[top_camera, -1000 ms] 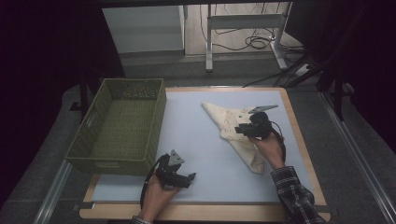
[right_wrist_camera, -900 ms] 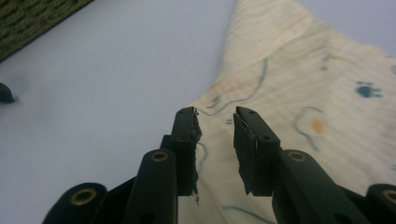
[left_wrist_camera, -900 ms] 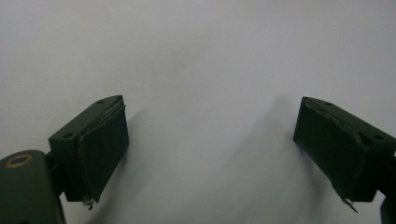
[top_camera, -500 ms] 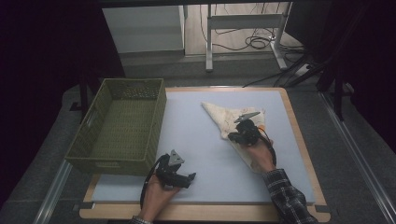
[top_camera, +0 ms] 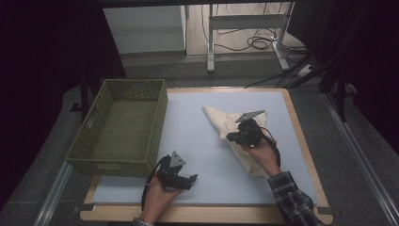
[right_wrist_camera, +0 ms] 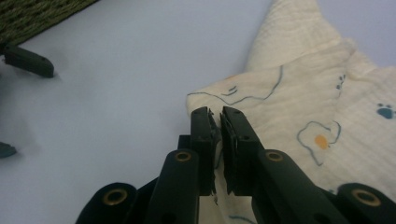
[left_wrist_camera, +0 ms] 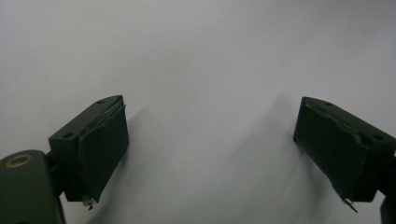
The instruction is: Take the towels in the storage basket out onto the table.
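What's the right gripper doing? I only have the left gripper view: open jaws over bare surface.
Observer: The right gripper has just been closing its jaws, and they now pinch the edge of a cream printed cloth.
Operator: Where's that cloth relative to my gripper?
Observer: In the high view it lies on the right half of the pale mat. The left gripper sits near the front edge, apart from the cloth.
Operator: Anything else on the table?
Observer: A green woven basket stands on the left side, next to the mat.
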Demonstrator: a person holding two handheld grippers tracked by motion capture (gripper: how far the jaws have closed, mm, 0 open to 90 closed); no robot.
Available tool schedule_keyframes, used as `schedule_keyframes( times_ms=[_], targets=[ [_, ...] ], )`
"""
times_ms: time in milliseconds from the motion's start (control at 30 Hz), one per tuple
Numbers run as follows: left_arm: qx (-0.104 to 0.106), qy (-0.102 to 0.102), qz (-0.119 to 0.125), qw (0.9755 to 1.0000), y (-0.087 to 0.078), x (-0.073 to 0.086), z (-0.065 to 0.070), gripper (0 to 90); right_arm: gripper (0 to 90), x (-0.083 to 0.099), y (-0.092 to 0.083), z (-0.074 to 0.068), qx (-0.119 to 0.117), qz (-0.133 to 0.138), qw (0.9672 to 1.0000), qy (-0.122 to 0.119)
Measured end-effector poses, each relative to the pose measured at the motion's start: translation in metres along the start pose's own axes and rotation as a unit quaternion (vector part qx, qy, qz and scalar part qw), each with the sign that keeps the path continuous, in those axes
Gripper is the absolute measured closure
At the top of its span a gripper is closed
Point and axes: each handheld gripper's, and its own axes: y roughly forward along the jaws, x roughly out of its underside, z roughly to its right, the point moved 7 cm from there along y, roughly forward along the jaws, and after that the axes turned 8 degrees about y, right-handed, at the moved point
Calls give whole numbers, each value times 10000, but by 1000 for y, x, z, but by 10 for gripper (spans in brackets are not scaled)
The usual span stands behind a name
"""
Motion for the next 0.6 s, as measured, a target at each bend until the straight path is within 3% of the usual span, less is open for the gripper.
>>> schedule_keyframes(
  times_ms=[167, 333, 467, 600],
  targets=[
    [-2, -15, 12, 10000, 0, 0, 0, 103, 842, 9, 12, -1, -3, -172, 9998, 23],
    [-2, -13, 10, 10000, 0, 0, 0, 103, 846, 13, 19, -3, -118, -173, 9997, 109],
    [-5, -8, 5, 10000, 0, 0, 0, 103, 846, 8, 21, -19, -339, -139, 9993, 64],
    [-4, -8, 8, 10000, 0, 0, 0, 103, 845, -1, 24, -49, -640, -94, 9978, -148]
  ],
)
